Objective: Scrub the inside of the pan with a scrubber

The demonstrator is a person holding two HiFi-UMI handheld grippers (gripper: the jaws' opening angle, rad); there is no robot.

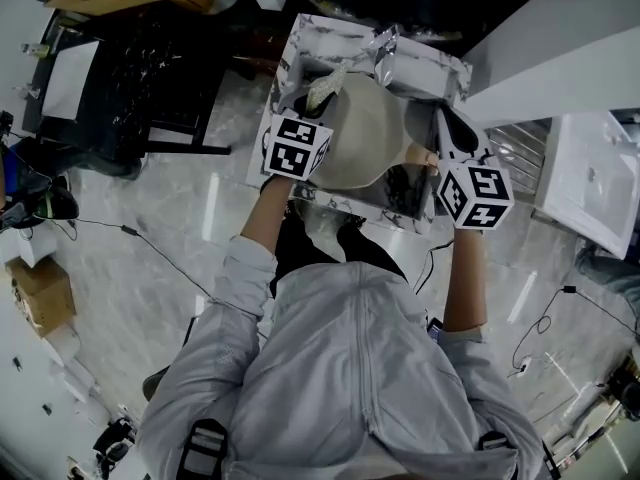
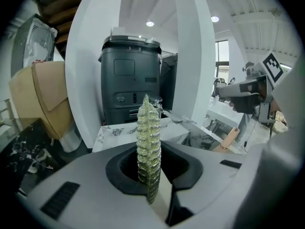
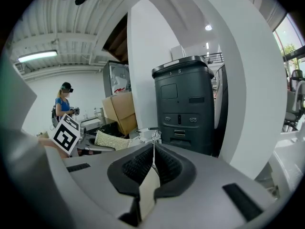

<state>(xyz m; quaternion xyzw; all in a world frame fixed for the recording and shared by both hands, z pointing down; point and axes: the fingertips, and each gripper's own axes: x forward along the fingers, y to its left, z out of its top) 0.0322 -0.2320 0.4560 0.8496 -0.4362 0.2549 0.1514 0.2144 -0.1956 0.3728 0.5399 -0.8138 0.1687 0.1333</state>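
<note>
Pan: a cream-coloured pan (image 1: 365, 133) lies on the marble-patterned table (image 1: 292, 63) in front of the person, between the two grippers. Its handle (image 1: 420, 155) points toward the person's right.
Scrubber: a yellow-green mesh scrubber (image 2: 148, 147) stands edge-on and upright. In the head view it (image 1: 325, 90) hangs over the pan's far left rim.
Left gripper: the left gripper (image 2: 152, 185) has its jaws clamped tight on the scrubber's lower part.
Right gripper: the right gripper (image 3: 152, 168) has its ribbed pads drawn together with nothing gripped. In the head view it (image 1: 450, 128) is just beside the handle's end.
In the way: from above, the left marker cube (image 1: 295, 148) covers the pan's near left rim and the right marker cube (image 1: 475, 193) sits just beyond the handle. The person's grey jacket (image 1: 350, 368) hides the table's near edge.
On the table: crumpled foil (image 1: 395, 48) lies along the far side, just beyond the pan.
Ahead of the grippers: a dark grey cabinet-like unit (image 2: 131, 80) stands beyond the table, with white pillars on either side.
To the left: a cardboard box (image 2: 40, 99).
Farther off: a second person in a blue top (image 3: 62, 104) stands well behind the left gripper's cube.
Floor: pale marble tiles with loose cables (image 1: 150, 248).
</note>
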